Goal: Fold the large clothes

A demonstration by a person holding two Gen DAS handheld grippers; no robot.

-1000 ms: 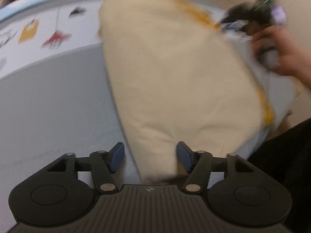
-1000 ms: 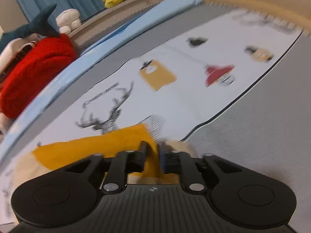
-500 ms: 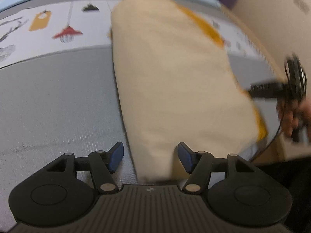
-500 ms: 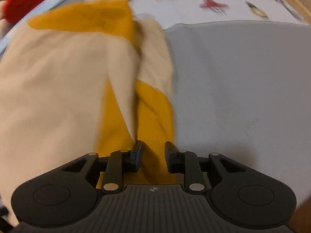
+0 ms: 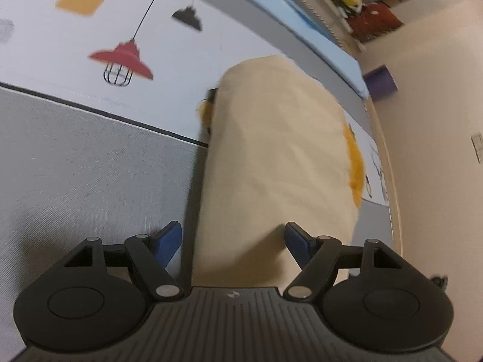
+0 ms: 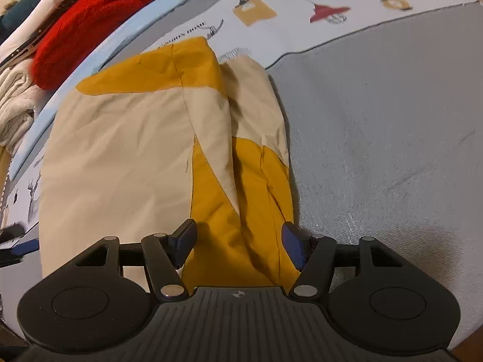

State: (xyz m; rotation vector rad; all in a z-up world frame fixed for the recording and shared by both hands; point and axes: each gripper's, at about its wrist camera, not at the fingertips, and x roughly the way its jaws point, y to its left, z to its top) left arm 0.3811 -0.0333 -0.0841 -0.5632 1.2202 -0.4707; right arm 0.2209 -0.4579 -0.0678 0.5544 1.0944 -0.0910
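A: Looking along the right gripper, I see its jaws opening, spread wide, with the yellow panel of the cream-and-yellow garment lying between and just ahead of them. The pads are off the cloth, so nothing is held.

B: Same on the left gripper: jaws opening, wide apart, and the folded garment stretches straight ahead from between the fingers, its near end reaching under them. No pad presses on it. It lies on the grey and printed bed cover.

A: What could go wrong from here?

B: My guess is that the fold springs back. The layers ahead of your right jaws sit loosely, with puffed creases, and a fingertip catching the yellow edge while it pulls away would drag the top layer open. The next fold could also come out crooked if each tool grabs a different layer.

A: And against a second ago?

B: Then the right jaws were nearly shut on the yellow cloth, with mostly printed cover ahead; now they stand wide and the whole bundle lies ahead. The left view showed the other tool and a hand to its right; both are gone, and the bundle sits right of centre.
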